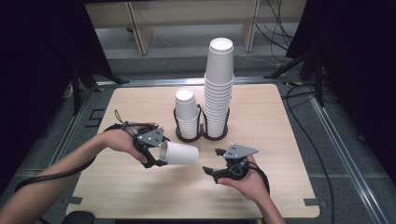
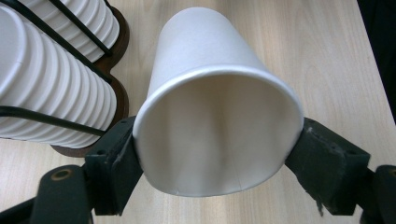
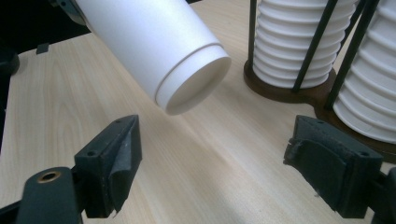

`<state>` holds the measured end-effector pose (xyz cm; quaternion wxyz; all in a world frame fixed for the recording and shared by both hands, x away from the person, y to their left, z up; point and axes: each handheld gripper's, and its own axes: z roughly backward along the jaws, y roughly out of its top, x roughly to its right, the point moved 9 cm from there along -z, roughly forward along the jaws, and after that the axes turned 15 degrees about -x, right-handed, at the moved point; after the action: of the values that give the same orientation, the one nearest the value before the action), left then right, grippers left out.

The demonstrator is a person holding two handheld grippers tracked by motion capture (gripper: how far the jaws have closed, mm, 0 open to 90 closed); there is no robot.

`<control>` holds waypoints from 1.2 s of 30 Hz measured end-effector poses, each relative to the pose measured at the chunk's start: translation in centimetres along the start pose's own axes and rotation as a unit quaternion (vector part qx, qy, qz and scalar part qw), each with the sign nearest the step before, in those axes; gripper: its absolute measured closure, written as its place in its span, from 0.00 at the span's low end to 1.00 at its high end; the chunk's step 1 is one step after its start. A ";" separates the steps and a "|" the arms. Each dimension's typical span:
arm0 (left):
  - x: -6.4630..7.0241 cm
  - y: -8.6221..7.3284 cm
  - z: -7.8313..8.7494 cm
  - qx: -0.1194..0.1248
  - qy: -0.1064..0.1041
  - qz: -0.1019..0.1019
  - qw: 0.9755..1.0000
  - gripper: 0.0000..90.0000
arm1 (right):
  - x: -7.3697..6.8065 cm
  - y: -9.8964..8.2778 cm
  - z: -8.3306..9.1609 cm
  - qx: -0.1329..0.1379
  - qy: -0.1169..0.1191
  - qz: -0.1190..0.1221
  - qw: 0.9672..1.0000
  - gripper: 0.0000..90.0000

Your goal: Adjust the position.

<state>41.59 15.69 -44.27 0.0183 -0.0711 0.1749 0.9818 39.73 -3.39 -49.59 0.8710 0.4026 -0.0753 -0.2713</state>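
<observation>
Pinching a cup (image 1: pixel 180 152) at its rim, the left gripper (image 1: pixel 154 151) holds it sideways before the rack (image 1: pixel 201 134), base offered to the right gripper (image 1: pixel 211 162), jaws spread and empty.

Two stacks of white paper cups (image 1: pixel 218 88) stand in one black two-ring holder (image 1: pixel 201 133) on one wooden table (image 1: pixel 261 186), with one loose cup (image 1: pixel 180 153) and two handheld grippers (image 1: pixel 150 151).
</observation>
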 end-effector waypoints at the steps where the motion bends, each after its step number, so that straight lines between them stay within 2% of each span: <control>1: 0.0 0.1 0.0 -0.002 -0.001 -0.002 1.000 0.24 | -0.1 -0.1 -0.1 -0.006 0.002 -0.003 1.000 0.19; 4: 0.0 0.1 0.0 -0.013 -0.002 -0.008 1.000 0.24 | 0.0 0.0 -0.2 -0.010 0.000 0.009 1.000 0.19; 6: 0.1 0.1 0.0 -0.014 -0.002 -0.009 1.000 0.24 | -0.3 0.0 -0.2 -0.015 0.009 0.004 1.000 0.19; 7: 0.1 0.1 0.1 -0.025 -0.004 -0.016 1.000 0.24 | -0.3 0.1 -0.2 -0.020 0.011 0.008 1.000 0.19; 11: 0.1 0.4 0.2 -0.032 -0.007 -0.023 0.999 0.24 | -0.1 0.4 -0.1 -0.024 0.004 0.027 0.999 0.19; 12: 0.0 0.4 0.3 -0.032 -0.005 -0.026 0.999 0.24 | -0.2 0.4 -0.1 -0.027 0.006 0.021 0.999 0.19; 13: 0.1 0.4 0.3 -0.033 -0.006 -0.028 0.999 0.24 | 0.0 0.5 -0.1 -0.025 0.001 0.029 0.999 0.19; 16: 0.1 0.5 0.3 -0.041 -0.007 -0.036 0.998 0.24 | -0.2 0.7 -0.2 -0.028 0.007 0.028 0.999 0.20; 20: 0.1 0.5 0.3 -0.047 -0.010 -0.036 0.998 0.24 | -0.4 0.6 -0.4 -0.041 0.013 0.034 0.999 0.20; 22: 0.1 0.5 0.3 -0.053 -0.009 -0.038 0.998 0.24 | -0.5 0.7 -0.5 -0.039 0.009 0.040 0.998 0.20; 24: 0.0 0.5 0.3 -0.054 -0.008 -0.039 0.998 0.24 | -0.6 0.7 -0.5 -0.041 0.012 0.039 0.998 0.20; 25: 0.0 0.6 0.4 -0.057 -0.007 -0.039 0.998 0.24 | -0.8 0.7 -0.6 -0.045 0.016 0.030 0.998 0.20; 26: 0.0 0.6 0.4 -0.057 -0.007 -0.039 0.998 0.24 | -0.7 0.8 -0.6 -0.043 0.017 0.040 0.998 0.20; 29: 0.1 0.7 0.4 -0.065 -0.009 -0.044 0.997 0.24 | -0.6 1.0 -0.7 -0.043 0.014 0.049 0.998 0.20; 36: 0.0 0.9 0.4 -0.081 -0.015 -0.048 0.995 0.24 | -1.1 1.8 -0.2 -0.042 0.021 0.052 0.998 0.19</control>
<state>41.52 15.03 -43.59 0.0626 -0.0661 0.0904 0.9917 39.65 -1.74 -48.34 0.9016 0.3667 -0.0664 -0.2198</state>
